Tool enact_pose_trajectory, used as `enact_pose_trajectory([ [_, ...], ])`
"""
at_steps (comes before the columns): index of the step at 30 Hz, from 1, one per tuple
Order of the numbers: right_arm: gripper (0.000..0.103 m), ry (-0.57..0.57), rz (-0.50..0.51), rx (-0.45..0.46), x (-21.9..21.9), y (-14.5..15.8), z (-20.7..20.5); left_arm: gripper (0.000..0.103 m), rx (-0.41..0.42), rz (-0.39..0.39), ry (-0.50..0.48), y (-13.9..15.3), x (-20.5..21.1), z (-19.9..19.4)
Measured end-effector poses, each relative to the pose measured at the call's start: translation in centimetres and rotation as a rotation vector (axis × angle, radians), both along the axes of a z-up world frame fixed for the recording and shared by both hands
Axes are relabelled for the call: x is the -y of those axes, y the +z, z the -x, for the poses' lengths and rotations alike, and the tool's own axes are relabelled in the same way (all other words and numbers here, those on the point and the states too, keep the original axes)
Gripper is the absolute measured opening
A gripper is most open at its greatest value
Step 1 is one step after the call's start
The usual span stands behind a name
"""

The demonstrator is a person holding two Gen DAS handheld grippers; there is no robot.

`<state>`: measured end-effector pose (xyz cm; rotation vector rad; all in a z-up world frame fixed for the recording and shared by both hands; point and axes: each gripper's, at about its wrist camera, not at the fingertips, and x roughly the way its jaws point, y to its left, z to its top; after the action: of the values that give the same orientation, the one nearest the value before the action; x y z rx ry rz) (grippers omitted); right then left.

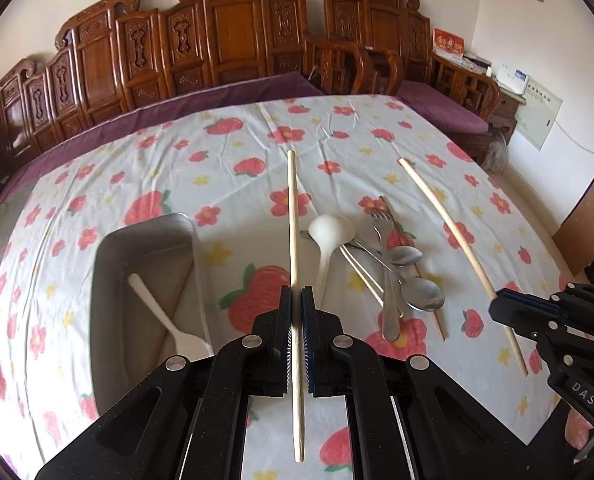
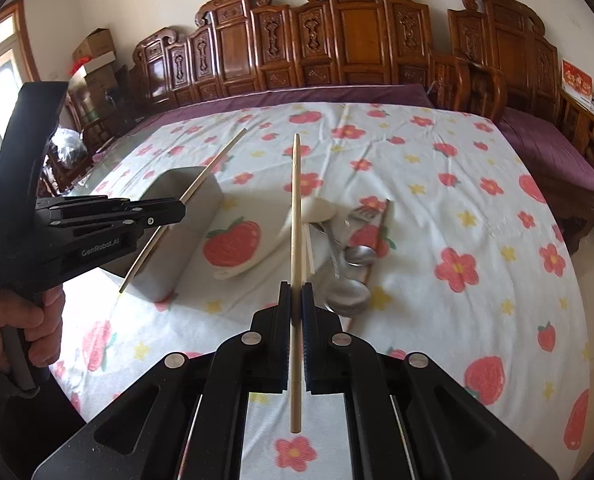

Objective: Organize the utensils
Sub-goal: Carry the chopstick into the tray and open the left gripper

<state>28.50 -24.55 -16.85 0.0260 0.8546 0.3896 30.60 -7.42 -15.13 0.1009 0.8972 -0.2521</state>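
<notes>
On the flowery cloth (image 1: 145, 168) that covers the table, we have a pile of things to eat with. Our left claw (image 1: 296, 304) is squeezed tight on one chopstick (image 1: 294, 216). That stick runs straight out between the two black fingers (image 1: 284, 308), with its thin tip poking back toward us. Our right claw (image 2: 296, 304) is squeezed tight on the other chopstick (image 2: 296, 216), and that one points away from us too, thin tip forward.

From the left camera we see the right claw (image 1: 509, 306) off to the side, with its chopstick (image 1: 449, 224) slanting above the cloth. From the right camera we see the left claw (image 2: 177, 209) and the hand (image 2: 29, 320) that holds it. Its chopstick (image 2: 213, 164) crosses in front of the metal tray (image 2: 205, 196).

The metal tray (image 1: 113, 248) sits on the cloth to the left of the pile. A white plastic fork (image 1: 165, 312) lies inside it.

Between the two chopsticks lies the pile. A white ladle (image 1: 329, 236) is on its left side. A metal fork (image 1: 385, 248) and two metal spoons (image 1: 423, 292) lie crossed over one another, touching. Behind the table we see a carved wooden bench (image 1: 225, 32).
</notes>
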Motion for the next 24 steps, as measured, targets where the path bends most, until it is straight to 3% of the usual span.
enact_pose_trajectory([
  [11,0.006,0.072,0.011,0.021,-6.2,1.3,-0.9,0.004,0.055,0.066,0.031,1.3,-5.5,1.4],
  [24,0.006,0.137,0.018,0.019,-13.0,1.1,-3.2,0.004,0.051,0.102,0.112,-0.1,-11.8,-0.2],
])
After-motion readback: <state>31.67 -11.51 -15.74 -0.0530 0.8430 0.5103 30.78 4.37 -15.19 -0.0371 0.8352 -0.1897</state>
